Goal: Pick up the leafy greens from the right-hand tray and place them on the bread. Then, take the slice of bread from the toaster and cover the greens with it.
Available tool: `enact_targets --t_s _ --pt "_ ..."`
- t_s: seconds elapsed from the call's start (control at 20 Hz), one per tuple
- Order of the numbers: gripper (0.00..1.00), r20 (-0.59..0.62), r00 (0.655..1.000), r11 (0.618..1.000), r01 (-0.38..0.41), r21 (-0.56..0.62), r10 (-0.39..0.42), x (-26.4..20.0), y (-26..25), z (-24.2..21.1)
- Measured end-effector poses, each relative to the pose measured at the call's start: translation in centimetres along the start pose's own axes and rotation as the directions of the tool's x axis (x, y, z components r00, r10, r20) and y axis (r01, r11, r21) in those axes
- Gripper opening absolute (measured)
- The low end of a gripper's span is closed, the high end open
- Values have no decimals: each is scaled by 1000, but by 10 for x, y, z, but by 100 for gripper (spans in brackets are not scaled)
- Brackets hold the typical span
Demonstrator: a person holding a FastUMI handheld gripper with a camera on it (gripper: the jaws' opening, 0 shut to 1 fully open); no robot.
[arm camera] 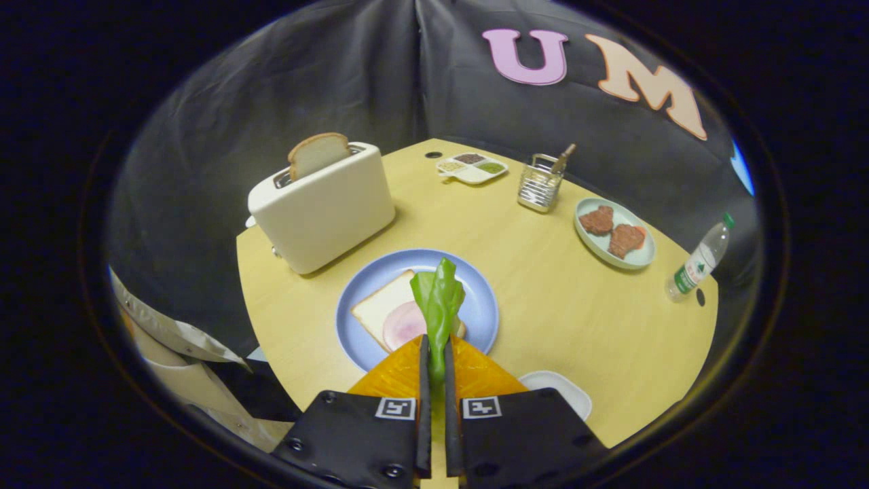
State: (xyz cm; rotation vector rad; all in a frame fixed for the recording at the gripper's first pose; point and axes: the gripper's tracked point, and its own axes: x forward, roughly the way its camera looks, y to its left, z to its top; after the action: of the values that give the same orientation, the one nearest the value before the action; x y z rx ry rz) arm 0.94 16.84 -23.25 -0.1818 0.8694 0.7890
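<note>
My gripper (434,353) is shut on the leafy greens (438,302), which stick up from between the fingers. Just beyond them lies a blue plate (475,285) with a slice of bread (380,309) and a round pink slice of ham (404,324) on it; the greens hang over the plate's near side, above the ham. Behind the plate to the left stands a cream toaster (326,210) with a second slice of bread (318,153) standing up out of its slot.
A small white tray (560,390) lies right of the fingers. Further off on the round wooden table (543,305) are a pale green plate with meat patties (614,234), a metal utensil holder (540,183), a condiment dish (472,168) and a water bottle (699,261). A person's sleeve (176,353) shows at the left.
</note>
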Motion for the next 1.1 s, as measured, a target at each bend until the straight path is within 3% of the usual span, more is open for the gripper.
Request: enact_targets --t_s 0.4,0.8,0.95,1.1 --pt "11 -26 997 995 -78 -66 77 32 42 16" --pt "20 -76 990 984 -127 -123 118 64 69 12" --pt "26 -93 991 982 -112 -151 99 76 65 10" --pt "42 -90 993 982 -93 -164 79 79 60 11"
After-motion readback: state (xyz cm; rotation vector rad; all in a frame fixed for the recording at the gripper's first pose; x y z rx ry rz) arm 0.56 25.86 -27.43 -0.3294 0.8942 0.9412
